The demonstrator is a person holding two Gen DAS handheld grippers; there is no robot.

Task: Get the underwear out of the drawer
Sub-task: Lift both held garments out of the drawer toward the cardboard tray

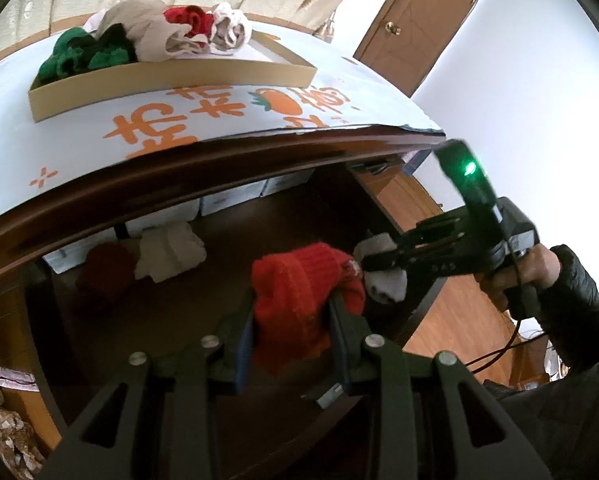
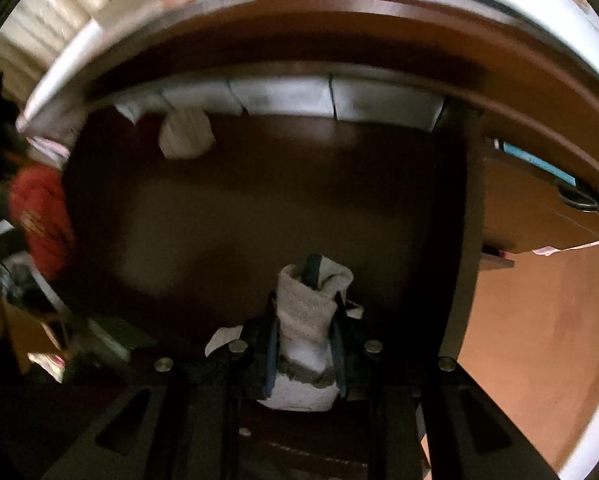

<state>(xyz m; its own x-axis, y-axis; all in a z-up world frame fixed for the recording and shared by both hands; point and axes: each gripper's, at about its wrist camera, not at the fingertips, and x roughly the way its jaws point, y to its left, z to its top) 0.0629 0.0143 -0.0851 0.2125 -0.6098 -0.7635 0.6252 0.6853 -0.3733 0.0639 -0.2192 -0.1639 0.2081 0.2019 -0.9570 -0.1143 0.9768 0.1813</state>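
Left gripper [image 1: 291, 320]: fingers clamped on a red bundle [image 1: 299, 300], held above the open drawer [image 1: 227, 232] so it clears the front edge. Right gripper [image 2: 305, 344]: fingers pinched on a grey-white bundle [image 2: 307, 320], gripped at mid-body so it hangs without unrolling. Two items remain at the drawer's far left: a white bundle [image 1: 167, 252] and a dark red one [image 1: 107, 268]. A tray [image 1: 99, 84] on the tabletop [image 1: 219, 112] above already holds several bundles, the likely drop point.
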